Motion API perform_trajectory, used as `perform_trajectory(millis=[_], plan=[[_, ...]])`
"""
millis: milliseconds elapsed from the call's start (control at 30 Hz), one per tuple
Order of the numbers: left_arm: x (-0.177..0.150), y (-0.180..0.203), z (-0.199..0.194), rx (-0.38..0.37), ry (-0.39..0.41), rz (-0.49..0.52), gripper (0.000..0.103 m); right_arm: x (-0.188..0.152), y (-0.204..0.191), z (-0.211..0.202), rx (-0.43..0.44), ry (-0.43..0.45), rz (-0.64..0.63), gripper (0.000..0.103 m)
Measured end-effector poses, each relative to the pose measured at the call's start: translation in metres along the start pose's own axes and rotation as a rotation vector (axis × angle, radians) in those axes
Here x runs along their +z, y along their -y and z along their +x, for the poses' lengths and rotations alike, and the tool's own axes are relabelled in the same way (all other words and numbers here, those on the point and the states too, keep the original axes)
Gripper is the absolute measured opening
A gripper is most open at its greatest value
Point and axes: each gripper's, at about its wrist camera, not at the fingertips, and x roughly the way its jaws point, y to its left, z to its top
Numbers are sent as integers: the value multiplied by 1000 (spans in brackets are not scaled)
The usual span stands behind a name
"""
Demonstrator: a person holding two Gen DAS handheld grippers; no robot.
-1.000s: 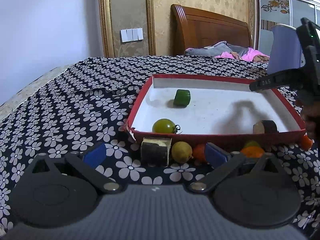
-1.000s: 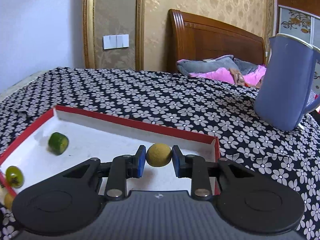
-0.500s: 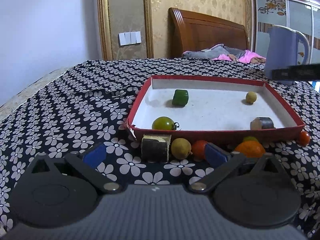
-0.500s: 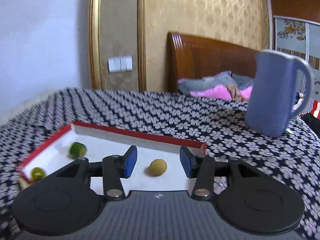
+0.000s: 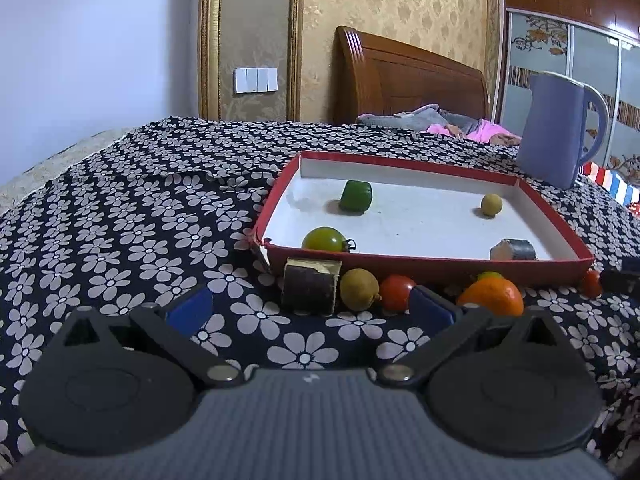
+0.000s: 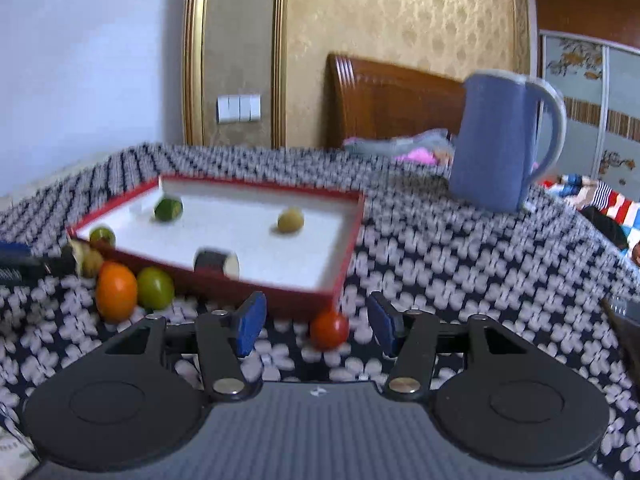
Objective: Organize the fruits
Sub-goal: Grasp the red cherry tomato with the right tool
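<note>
A red-rimmed white tray [image 5: 432, 270] [image 6: 348, 248] lies on the flowered cloth. It holds a green piece [image 5: 356, 196], a green tomato [image 5: 325, 239], a small yellow fruit [image 5: 491, 204] [image 6: 290, 220] and a dark cylinder [image 5: 513, 249]. In front of it lie a dark block [image 5: 310, 286], a yellow fruit [image 5: 359, 289], a red tomato [image 5: 397, 292] and an orange [image 5: 491, 298]. My left gripper [image 5: 308, 308] is open before this row. My right gripper [image 6: 316, 322] is open, with a red cherry tomato [image 6: 329, 329] between its fingers' line, at the tray's near right corner.
A blue jug [image 5: 558, 128] [image 6: 500, 140] stands behind the tray to the right. A wooden headboard [image 5: 408, 80] and bedding lie beyond. In the right wrist view an orange [image 6: 116, 291] and a green fruit [image 6: 155, 288] lie left of the gripper.
My right gripper opened and left the small yellow fruit in the tray, then drew back and down to the tray's near right corner. The left gripper stayed open in place.
</note>
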Motion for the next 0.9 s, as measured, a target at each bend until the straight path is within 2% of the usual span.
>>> perform_trajectory(millis=[267, 367, 433, 500, 667, 800, 900], plan=[[3, -15, 2, 32, -29, -61, 103, 1, 2, 23, 11, -71, -36, 52], [5, -22, -1, 34, -29, -80, 103, 3, 5, 36, 36, -120, -29, 46], [6, -25, -3, 28, -28, -81, 103, 3, 5, 41, 30, -140, -33, 34], [6, -29, -4, 27, -28, -77, 103, 3, 5, 41, 13, -137, -40, 26], [3, -37, -8, -35, -46, -46, 103, -1, 2, 22, -15, -86, -37, 25], [4, -35, -13, -83, -42, -8, 103, -6, -3, -1, 52, -44, 0, 25], [10, -24, -12, -65, -15, 70, 103, -13, -10, -9, 107, -41, 24, 25]])
